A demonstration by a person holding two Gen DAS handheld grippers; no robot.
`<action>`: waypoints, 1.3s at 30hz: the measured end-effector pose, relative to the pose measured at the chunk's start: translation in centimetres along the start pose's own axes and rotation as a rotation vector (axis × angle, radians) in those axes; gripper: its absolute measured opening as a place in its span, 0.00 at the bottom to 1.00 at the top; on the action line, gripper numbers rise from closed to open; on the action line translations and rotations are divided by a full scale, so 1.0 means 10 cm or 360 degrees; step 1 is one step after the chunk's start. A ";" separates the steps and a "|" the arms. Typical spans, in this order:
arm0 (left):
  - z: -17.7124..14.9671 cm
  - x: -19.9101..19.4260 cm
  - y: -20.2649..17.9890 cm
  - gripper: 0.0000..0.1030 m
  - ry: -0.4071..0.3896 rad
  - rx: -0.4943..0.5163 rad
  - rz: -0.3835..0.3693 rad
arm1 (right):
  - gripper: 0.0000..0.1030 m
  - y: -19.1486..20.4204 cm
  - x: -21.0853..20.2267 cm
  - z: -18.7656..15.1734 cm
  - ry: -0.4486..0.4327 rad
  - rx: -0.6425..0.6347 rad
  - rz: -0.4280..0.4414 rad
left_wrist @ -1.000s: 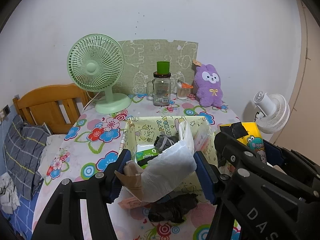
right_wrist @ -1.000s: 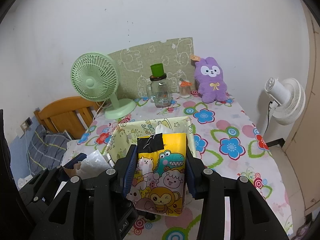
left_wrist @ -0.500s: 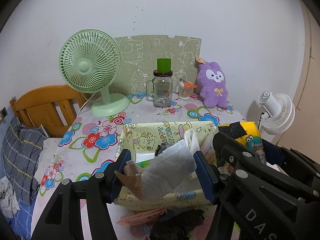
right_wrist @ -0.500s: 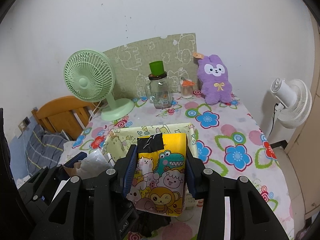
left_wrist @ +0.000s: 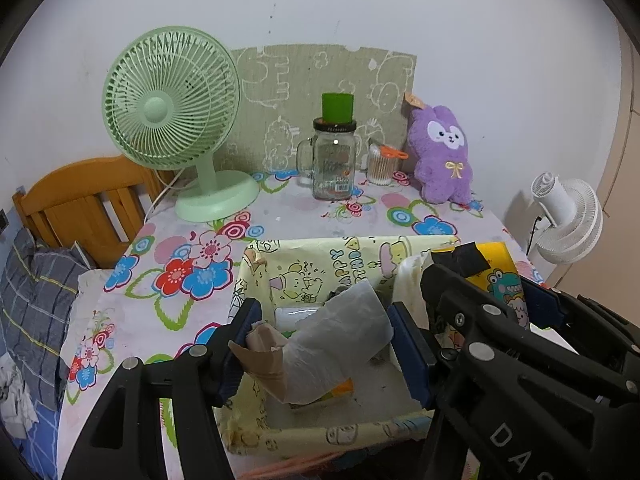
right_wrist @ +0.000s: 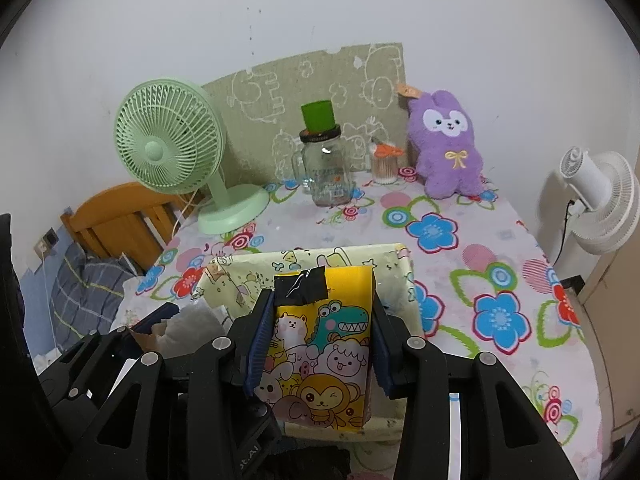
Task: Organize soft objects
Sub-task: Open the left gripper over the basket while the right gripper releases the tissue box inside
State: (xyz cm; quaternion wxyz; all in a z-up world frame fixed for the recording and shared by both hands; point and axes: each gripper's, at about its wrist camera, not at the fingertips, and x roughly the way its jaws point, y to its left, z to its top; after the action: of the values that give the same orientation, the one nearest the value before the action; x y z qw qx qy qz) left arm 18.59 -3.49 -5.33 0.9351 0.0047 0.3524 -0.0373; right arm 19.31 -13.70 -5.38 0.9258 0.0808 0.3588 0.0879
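My left gripper (left_wrist: 322, 340) is shut on a crumpled white soft wrap with a brown paper end (left_wrist: 336, 340) and holds it over the open yellow cartoon-print box (left_wrist: 320, 256). My right gripper (right_wrist: 320, 336) is shut on a yellow cartoon-animal packet (right_wrist: 320, 344) sealed with black tape, held above the same box (right_wrist: 360, 256) at its right side. The packet also shows in the left wrist view (left_wrist: 496, 276). Small items lie in the box, mostly hidden by the wrap.
On the flowered tablecloth (left_wrist: 184, 248) stand a green desk fan (left_wrist: 172, 120), a glass jar with a green cup on top (left_wrist: 334, 152), a cotton-swab tub (left_wrist: 380, 164) and a purple plush bunny (left_wrist: 444, 152). A wooden bed frame (left_wrist: 80, 200) is left, a white fan (left_wrist: 568, 216) right.
Both grippers have moved forward with their loads, from the table's near edge to over the box. The dark cloth at the near edge has dropped out of the left view.
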 end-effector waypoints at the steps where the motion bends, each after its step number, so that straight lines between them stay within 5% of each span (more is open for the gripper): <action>1: 0.00 0.03 0.01 0.64 0.0009 -0.0002 -0.0002 | 0.45 0.00 0.03 0.00 0.0009 0.0000 0.0002; 22: -0.05 0.28 0.10 0.71 0.0115 0.0088 0.0004 | 0.45 0.08 0.49 -0.06 0.0147 0.0026 0.0078; 25: -0.05 0.29 0.10 0.78 0.0124 0.0080 -0.0032 | 0.47 0.08 0.48 -0.05 0.0138 0.0002 0.0067; 28: -0.04 0.24 0.06 0.89 0.0101 0.0091 -0.0073 | 0.68 0.06 0.44 -0.04 0.0125 -0.0016 0.0093; 39: -0.03 0.11 0.00 1.00 0.0060 0.0074 -0.0106 | 0.73 -0.01 0.20 -0.02 0.0054 -0.0023 0.0086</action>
State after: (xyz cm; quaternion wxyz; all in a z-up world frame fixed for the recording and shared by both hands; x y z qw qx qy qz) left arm 19.22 -3.54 -6.28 0.9262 0.0155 0.3689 -0.0766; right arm 20.62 -13.32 -6.83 0.9174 0.0823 0.3715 0.1167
